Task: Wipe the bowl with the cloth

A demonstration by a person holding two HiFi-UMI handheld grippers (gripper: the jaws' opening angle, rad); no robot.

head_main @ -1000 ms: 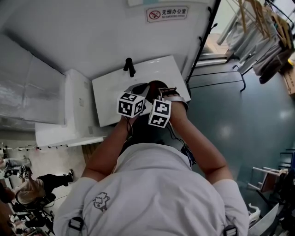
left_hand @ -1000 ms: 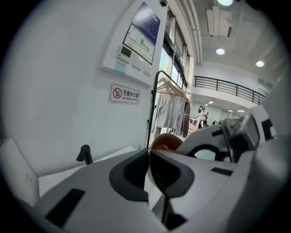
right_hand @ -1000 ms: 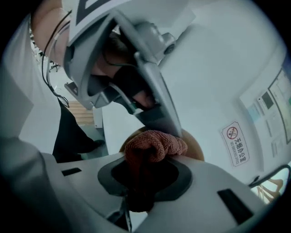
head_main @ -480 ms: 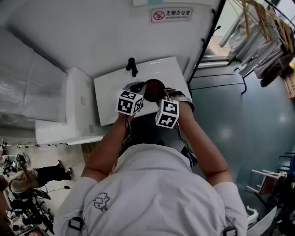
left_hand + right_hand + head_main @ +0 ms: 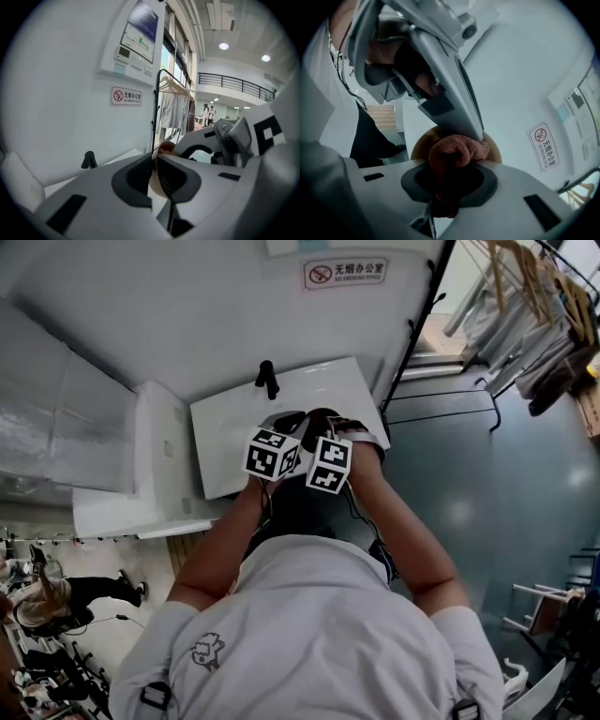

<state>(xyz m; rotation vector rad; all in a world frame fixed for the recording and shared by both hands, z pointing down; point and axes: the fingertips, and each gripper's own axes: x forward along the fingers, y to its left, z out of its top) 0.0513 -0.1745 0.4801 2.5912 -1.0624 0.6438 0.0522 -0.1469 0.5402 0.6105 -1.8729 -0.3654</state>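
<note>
Over the white table (image 5: 225, 427) I hold a tan bowl (image 5: 420, 142) up between both grippers. My left gripper (image 5: 154, 157) has the bowl's wall (image 5: 155, 186) between its jaws, which are opening; the pads still touch it. My right gripper (image 5: 450, 174) is shut on a bunched reddish-brown cloth (image 5: 457, 150), which presses against the bowl's inner face. The left gripper's finger (image 5: 445, 79) reaches down to the rim just above the cloth. In the head view the bowl (image 5: 319, 418) shows dark behind the two marker cubes (image 5: 272, 454), which stand side by side.
A black post-like object (image 5: 267, 379) stands at the table's far edge by the white wall. A no-smoking sign (image 5: 345, 273) hangs above. A white box (image 5: 155, 456) adjoins the table's left side. A black clothes rack (image 5: 164, 89) with garments stands to the right.
The two marker cubes have come closer together: the right one moved left and up toward the left one, after standing further apart half a second ago. The bowl stays between them.
</note>
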